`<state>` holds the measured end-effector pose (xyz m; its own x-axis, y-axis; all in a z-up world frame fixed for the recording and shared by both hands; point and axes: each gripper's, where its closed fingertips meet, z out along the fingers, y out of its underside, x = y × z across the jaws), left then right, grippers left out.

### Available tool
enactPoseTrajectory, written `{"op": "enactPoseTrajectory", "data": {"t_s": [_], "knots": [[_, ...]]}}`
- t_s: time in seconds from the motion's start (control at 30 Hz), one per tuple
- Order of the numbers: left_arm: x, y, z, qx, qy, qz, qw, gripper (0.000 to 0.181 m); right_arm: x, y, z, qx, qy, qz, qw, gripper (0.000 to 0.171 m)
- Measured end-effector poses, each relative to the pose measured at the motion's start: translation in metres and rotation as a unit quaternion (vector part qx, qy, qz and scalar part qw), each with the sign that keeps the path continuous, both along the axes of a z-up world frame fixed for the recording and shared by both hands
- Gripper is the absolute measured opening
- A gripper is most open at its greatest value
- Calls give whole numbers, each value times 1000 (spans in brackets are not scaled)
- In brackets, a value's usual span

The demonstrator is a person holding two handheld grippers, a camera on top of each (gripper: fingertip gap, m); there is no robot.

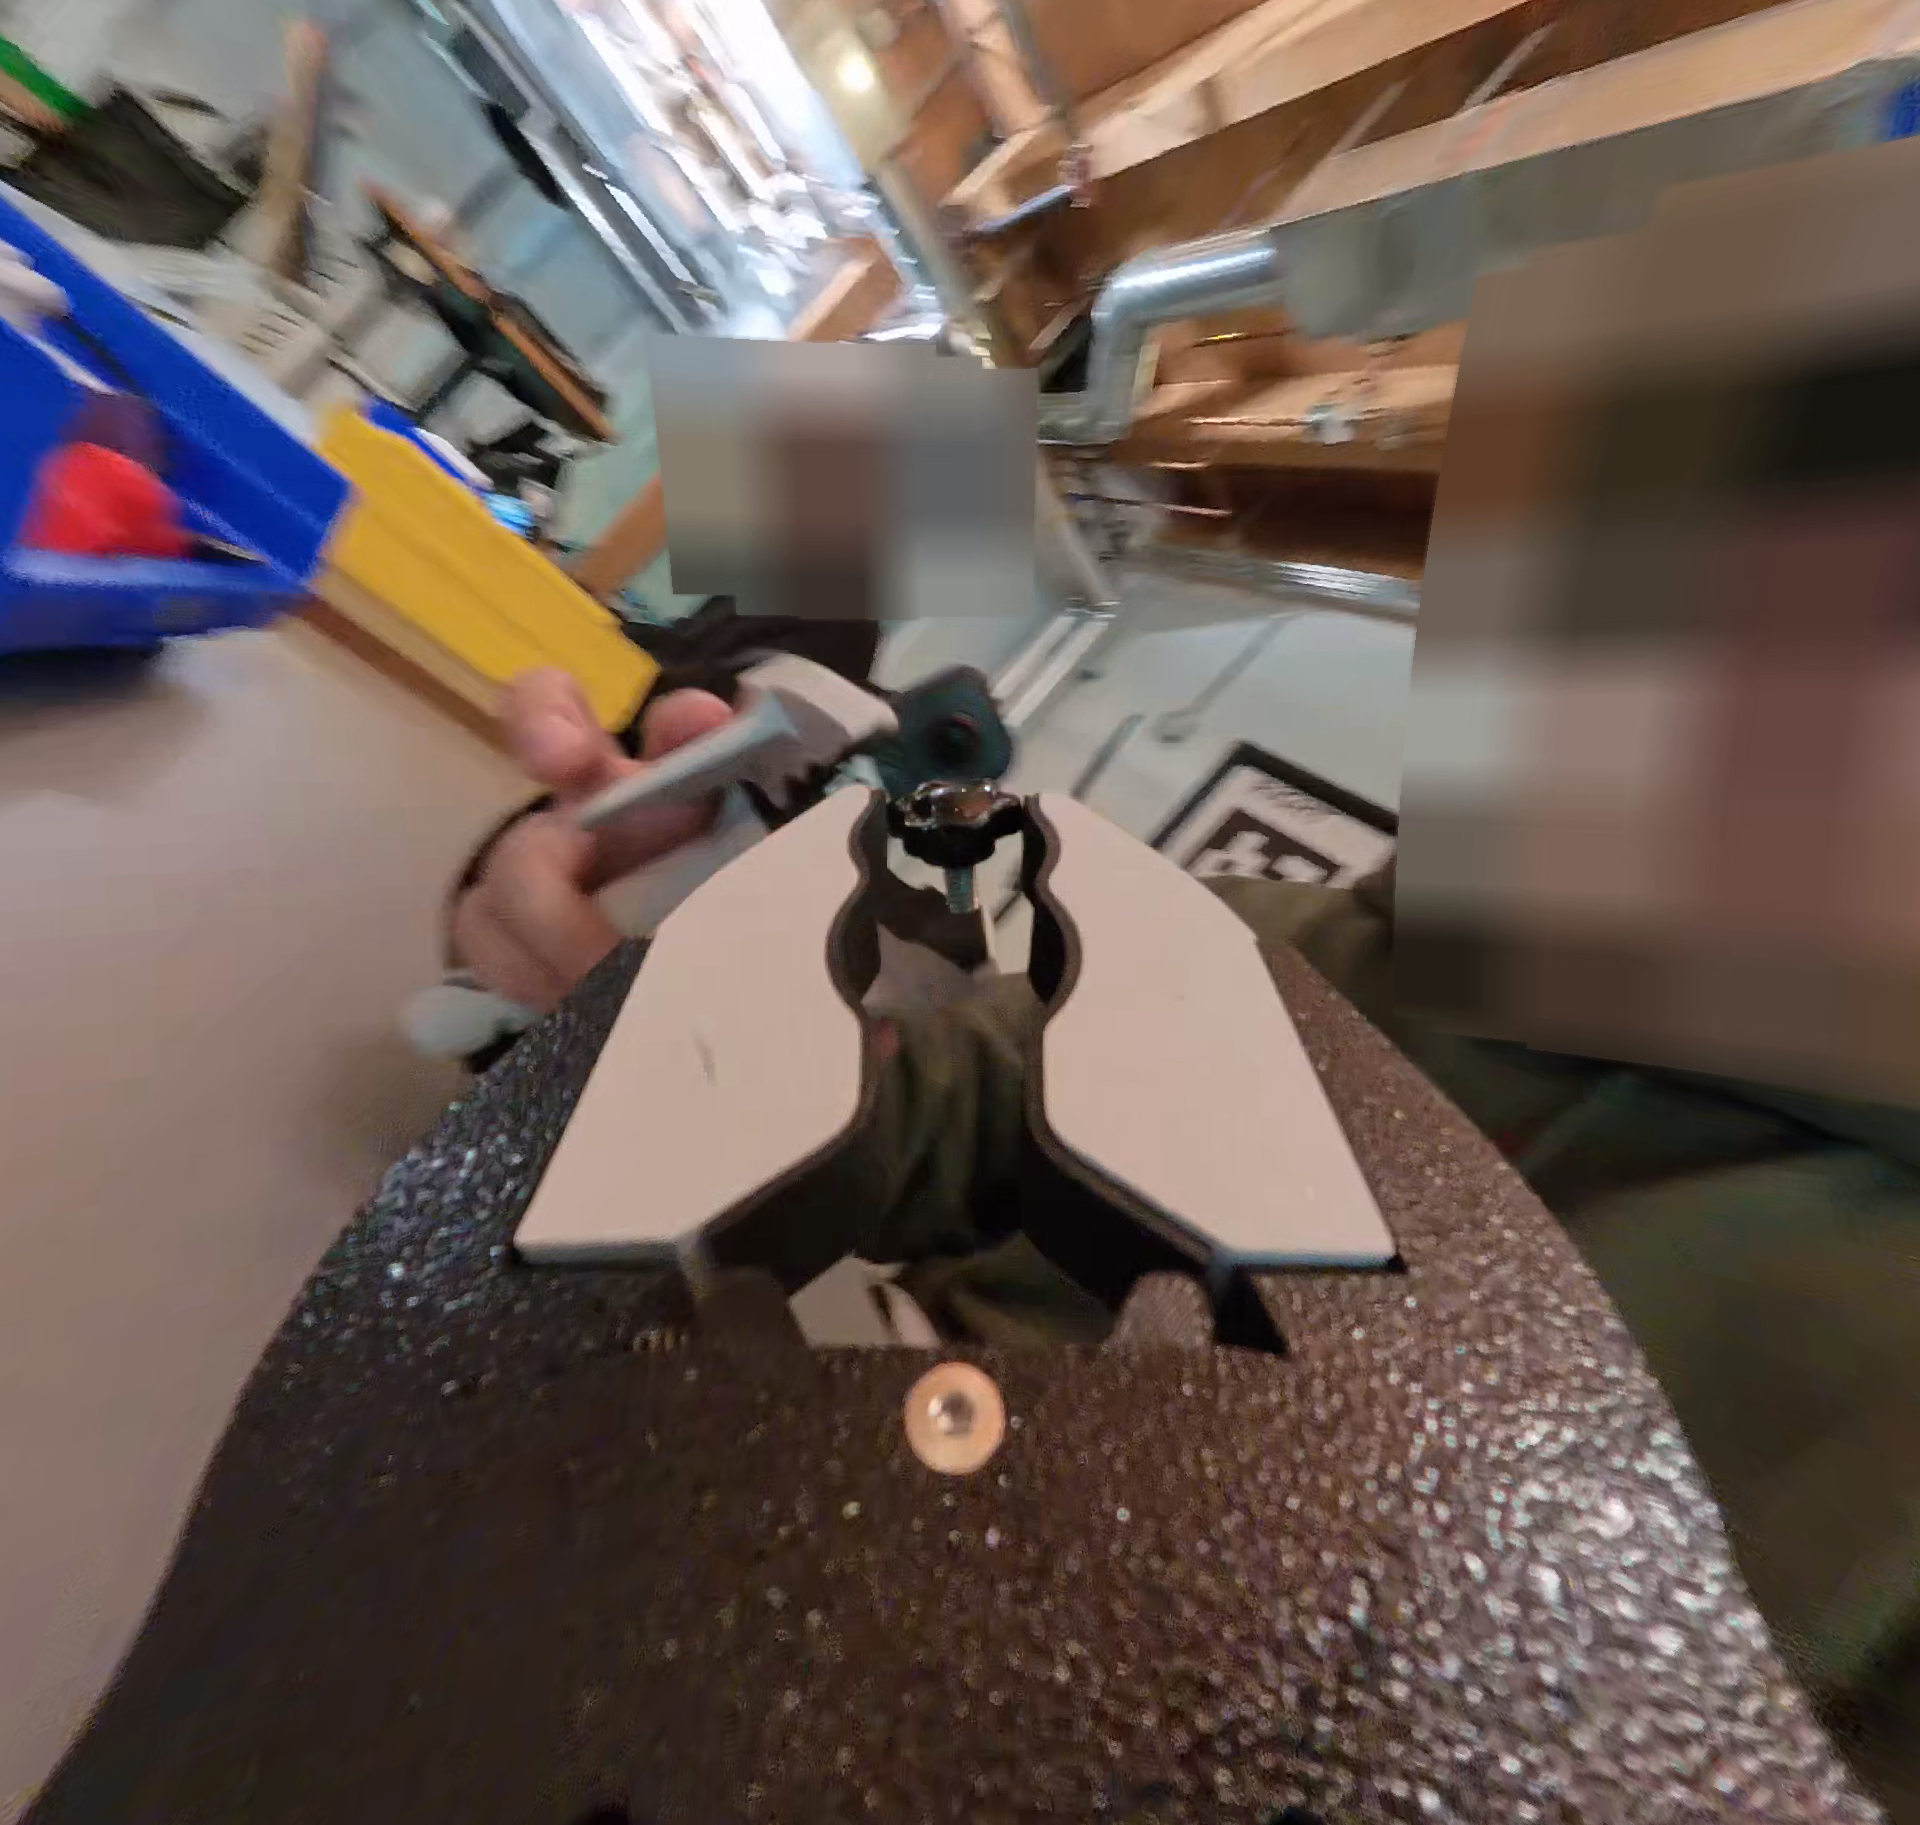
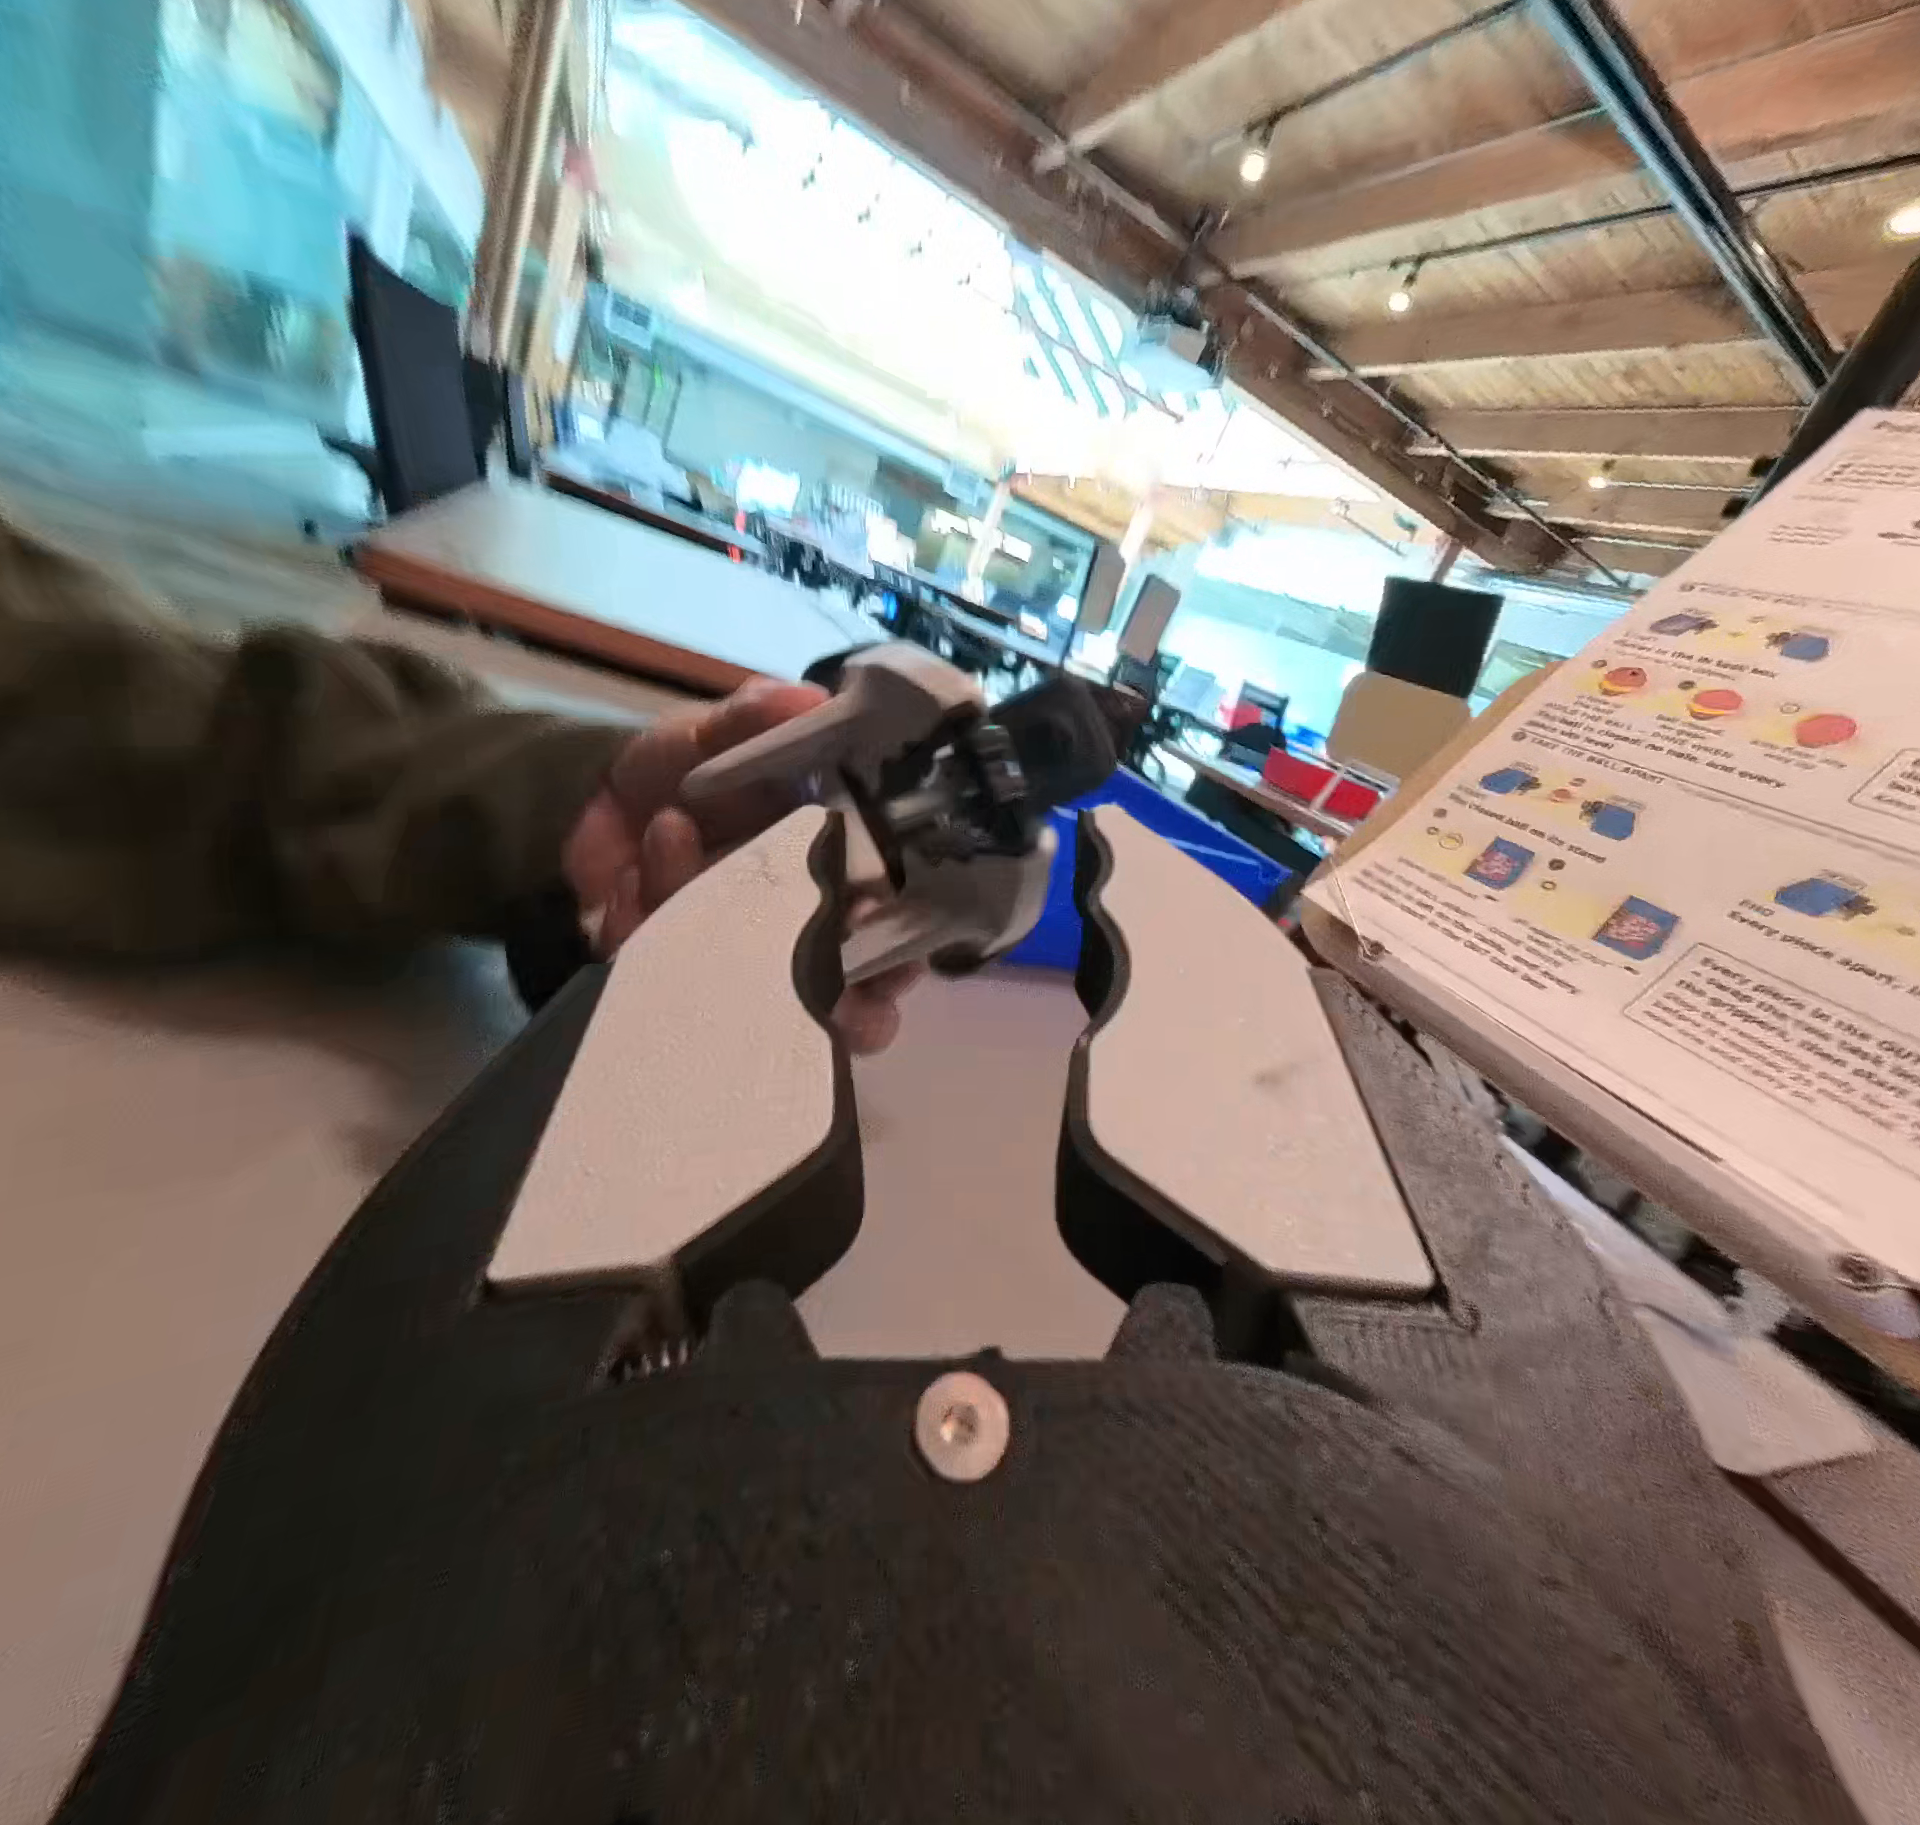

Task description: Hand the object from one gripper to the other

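A small black knob with a chrome cap and a short screw sits pinched between the tips of my left gripper, which is shut on it in mid-air. The right gripper's body, held by a hand, faces it just beyond. In the right wrist view my right gripper is open, its grey pads wide apart. The left gripper's front end lies between its fingertips, and the knob shows small and blurred there. I cannot tell if the right fingers touch it.
A blue bin with something red inside and a yellow bin stand on the beige table at the left. A black-and-white marker sheet lies ahead. An instruction sheet on a board stands close at the right. An olive sleeve reaches in from the left. Left and right tips are no more than a few centimetres apart.
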<state>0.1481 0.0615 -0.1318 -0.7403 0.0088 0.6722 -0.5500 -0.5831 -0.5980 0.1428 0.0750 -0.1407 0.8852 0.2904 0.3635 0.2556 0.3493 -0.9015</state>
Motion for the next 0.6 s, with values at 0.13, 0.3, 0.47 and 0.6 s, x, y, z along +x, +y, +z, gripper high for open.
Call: {"op": "enactPoseTrajectory", "data": {"t_s": [0.13,0.3,0.47,0.6], "knots": [[-3,-11,0,-22,5,-35,999,24,0,-7,7,27,-3,13,1000,44],[-1,-4,-2,-13,5,-19,1000,24,-7,-6,2,22,-31,20,999,37],[3,0,-7,-14,19,-7,1000,24,1,2,-6,-4,-64,-21,998,25],[17,8,-18,36,25,61,997,25,13,10,-15,-29,-104,-82,991,24]]}}
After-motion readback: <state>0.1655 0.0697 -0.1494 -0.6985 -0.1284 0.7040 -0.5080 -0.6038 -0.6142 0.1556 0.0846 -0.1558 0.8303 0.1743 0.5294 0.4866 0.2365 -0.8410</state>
